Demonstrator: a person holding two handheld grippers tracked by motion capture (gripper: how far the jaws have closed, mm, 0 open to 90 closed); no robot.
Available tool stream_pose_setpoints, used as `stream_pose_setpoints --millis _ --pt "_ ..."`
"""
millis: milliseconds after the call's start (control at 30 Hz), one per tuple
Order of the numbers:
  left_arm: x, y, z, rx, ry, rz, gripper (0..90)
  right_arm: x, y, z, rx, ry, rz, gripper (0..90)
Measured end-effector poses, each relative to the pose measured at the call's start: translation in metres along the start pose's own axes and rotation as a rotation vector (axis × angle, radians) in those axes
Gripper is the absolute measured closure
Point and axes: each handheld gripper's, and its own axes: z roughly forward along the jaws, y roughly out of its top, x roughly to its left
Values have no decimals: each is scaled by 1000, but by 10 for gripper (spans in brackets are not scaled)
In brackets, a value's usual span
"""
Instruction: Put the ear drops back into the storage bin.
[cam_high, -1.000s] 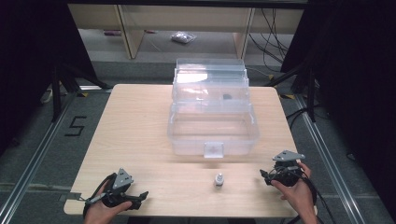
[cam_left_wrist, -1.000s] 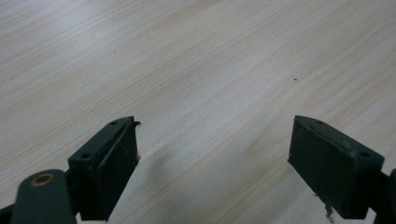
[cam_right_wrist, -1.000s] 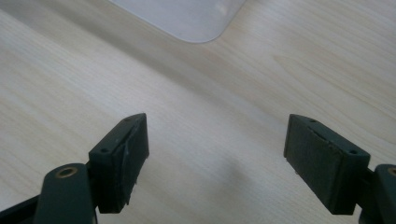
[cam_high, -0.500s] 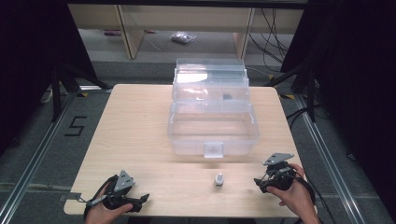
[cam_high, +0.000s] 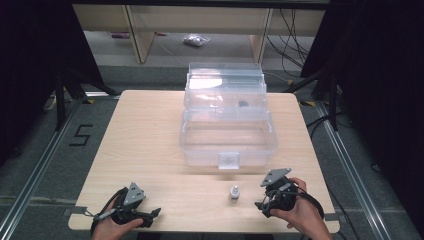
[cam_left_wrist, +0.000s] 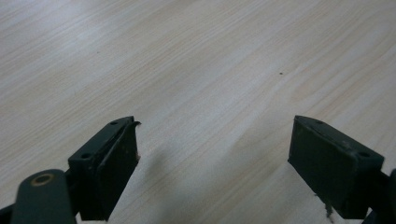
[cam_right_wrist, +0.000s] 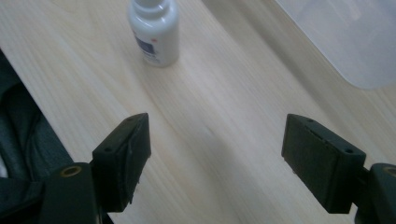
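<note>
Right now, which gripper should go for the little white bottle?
Right. The right gripper is open beside the bottle, which stands ahead of its jaws. The left gripper is farther off.

Bare table (cam_high: 150, 145) lies between right gripper (cam_high: 264, 205) and bottle (cam_high: 233, 192).

Pale wood-grain table (cam_high: 150, 145), matt finish

The little bottle (cam_right_wrist: 154, 30) looks like glossy white plastic, the box (cam_high: 227, 130) is clear smooth plastic, gripper jaws matt black.
</note>
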Motion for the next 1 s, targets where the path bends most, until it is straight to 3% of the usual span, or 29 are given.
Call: stream_pose_setpoints --millis 67,100,200,233,433,633,833,867,900,1000 --pt "-1 0 1 -20 -2 -28 151 3 7 1 3 16 -35 253" --pt "0 0 0 -7 8 -11 151 6 12 3 12 21 -44 254" --pt "-1 0 1 -20 -3 -26 151 9 18 4 24 29 -49 260" --pt "0 0 1 -8 -3 -10 151 12 23 6 34 34 -70 262" --pt "1 0 1 -2 5 -1 151 16 35 13 49 45 -125 278" --pt "0 1 1 -2 -5 -2 151 20 45 19 66 40 -132 294" --pt "1 1 0 -5 9 -12 151 25 57 26 84 52 -179 316" --pt "3 1 -1 15 -1 13 151 25 58 27 90 51 -182 317" --pt "2 1 0 -2 3 -5 151 26 60 28 94 51 -185 322" --pt "1 1 0 -5 0 -8 151 26 64 31 99 54 -205 337"
